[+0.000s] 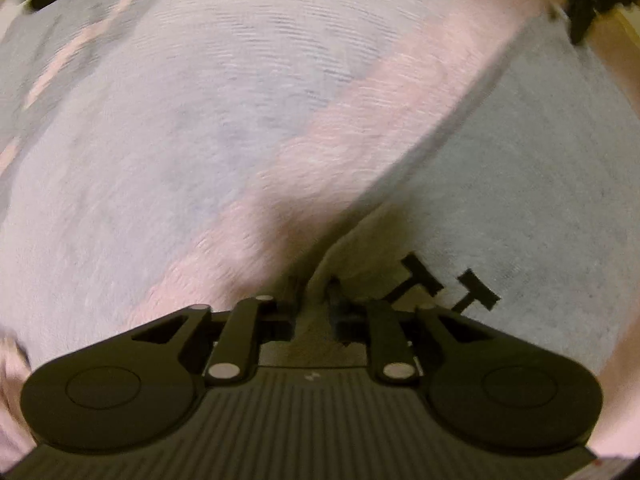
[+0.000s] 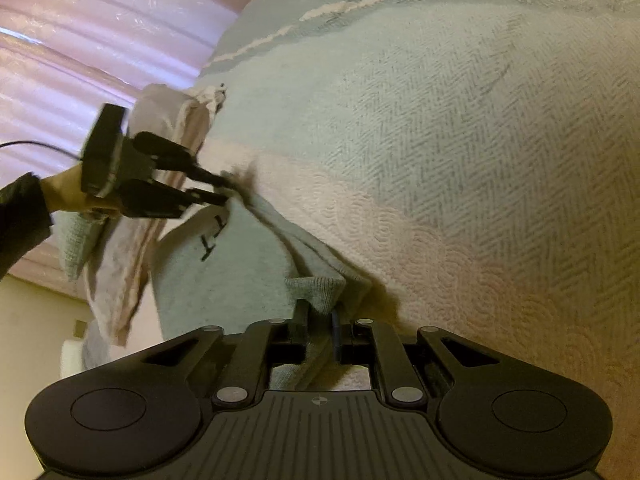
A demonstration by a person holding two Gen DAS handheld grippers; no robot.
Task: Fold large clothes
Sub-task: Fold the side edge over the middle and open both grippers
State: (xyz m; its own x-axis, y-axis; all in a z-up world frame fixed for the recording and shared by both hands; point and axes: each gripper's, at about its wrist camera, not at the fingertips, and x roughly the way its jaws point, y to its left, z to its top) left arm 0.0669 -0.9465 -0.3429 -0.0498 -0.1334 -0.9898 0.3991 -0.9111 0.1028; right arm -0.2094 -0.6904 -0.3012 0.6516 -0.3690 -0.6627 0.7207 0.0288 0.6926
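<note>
Two grippers, one garment, one bedspread counted. The garment (image 2: pixel 224 276), a pale green knit piece with black T-shaped marks, is lifted off the bedspread (image 2: pixel 460 128) and hangs stretched between the two tools; its folds droop toward the bedspread's left edge. The right gripper (image 2: pixel 320 320) is clenched on a ribbed hem of the garment, cloth bunched between its fingers (image 2: pixel 335 332); the left gripper (image 2: pixel 226 188), seen from the right wrist view, pinches another edge of the same cloth, fingers nearly together. In the left wrist view the left gripper (image 1: pixel 316 292) has pale cloth drawn between its fingers; the picture is smeared by motion blur, so detail is poor. One hand (image 2: pixel 76 192) with a dark sleeve (image 2: pixel 20 224) holds the left tool. The bedspread shows a herringbone weave with pale pink bands; beyond its edge hang pleated pink curtains (image 2: pixel 100 40); a lower layer of beige cloth (image 2: pixel 116 280) dangles behind the garment, partly hidden by it.
</note>
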